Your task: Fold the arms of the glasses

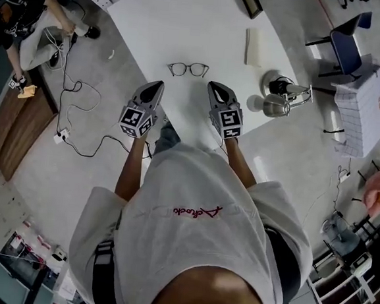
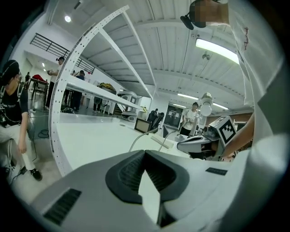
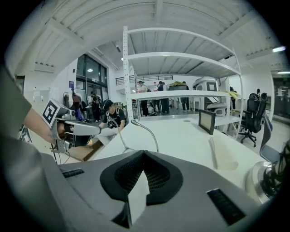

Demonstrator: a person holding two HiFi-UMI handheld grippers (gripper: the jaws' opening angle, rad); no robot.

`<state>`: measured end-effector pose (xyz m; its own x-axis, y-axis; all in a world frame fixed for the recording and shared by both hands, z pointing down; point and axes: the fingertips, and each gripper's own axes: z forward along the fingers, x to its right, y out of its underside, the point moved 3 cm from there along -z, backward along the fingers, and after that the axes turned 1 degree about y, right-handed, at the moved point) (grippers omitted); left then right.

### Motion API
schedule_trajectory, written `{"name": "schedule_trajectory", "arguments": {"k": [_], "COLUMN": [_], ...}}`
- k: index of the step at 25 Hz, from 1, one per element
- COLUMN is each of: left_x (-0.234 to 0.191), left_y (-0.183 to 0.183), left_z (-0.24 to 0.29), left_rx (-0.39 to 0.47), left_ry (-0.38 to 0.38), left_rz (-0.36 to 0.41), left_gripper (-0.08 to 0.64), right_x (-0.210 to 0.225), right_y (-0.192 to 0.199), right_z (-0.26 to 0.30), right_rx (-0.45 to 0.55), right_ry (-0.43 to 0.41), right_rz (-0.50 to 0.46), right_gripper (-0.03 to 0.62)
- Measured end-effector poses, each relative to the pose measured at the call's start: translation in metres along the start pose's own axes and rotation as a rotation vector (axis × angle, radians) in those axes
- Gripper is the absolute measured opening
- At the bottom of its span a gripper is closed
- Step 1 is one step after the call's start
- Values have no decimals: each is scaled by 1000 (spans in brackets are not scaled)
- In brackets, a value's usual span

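Glasses [image 1: 188,69] of thin dark wire with roundish lenses lie, arms unfolded, on the smooth white table [image 1: 188,22], just beyond and between the left gripper [image 1: 156,87] and right gripper [image 1: 215,89], both clenched and empty.

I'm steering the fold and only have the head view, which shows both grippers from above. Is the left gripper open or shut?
Observer: The left gripper is shut. Its own view shows the jaws together with nothing between them.
Operator: And the right one?
Observer: The right gripper is shut too, and empty.
Operator: Are the arms folded yet?
Observer: No. The right gripper view shows both arms of the glasses unfolded and reaching back towards the grippers. Neither gripper holds one.
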<state>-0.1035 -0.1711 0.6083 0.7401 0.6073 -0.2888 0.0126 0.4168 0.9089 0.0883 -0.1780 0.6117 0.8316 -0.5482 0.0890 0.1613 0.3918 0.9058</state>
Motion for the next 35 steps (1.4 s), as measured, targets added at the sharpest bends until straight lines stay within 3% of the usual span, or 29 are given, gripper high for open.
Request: {"name": "schedule_trajectory", "arguments": {"k": [14, 16, 23, 26, 35], "left_x": [-24, -32, -41, -42, -46], "left_y": [32, 33, 36, 36, 32], "left_z": [25, 30, 46, 50, 63], "left_rx": [-100, -113, -153, -165, -173], "left_ry": [-40, -43, -27, -17, -15], "left_rz": [-13, -6, 26, 34, 59], "left_gripper": [42, 65, 124, 124, 124], "right_x": [19, 18, 24, 29, 31], "right_y": [34, 38, 37, 43, 31], "right_z": [28, 37, 61, 66, 75], "right_rx": [-106, -135, -150, -184, -148], "right_ry": [-9, -35, -27, -10, -11], "right_rz": [19, 4, -8, -6, -24], "right_gripper": [24, 101, 137, 137, 107]}}
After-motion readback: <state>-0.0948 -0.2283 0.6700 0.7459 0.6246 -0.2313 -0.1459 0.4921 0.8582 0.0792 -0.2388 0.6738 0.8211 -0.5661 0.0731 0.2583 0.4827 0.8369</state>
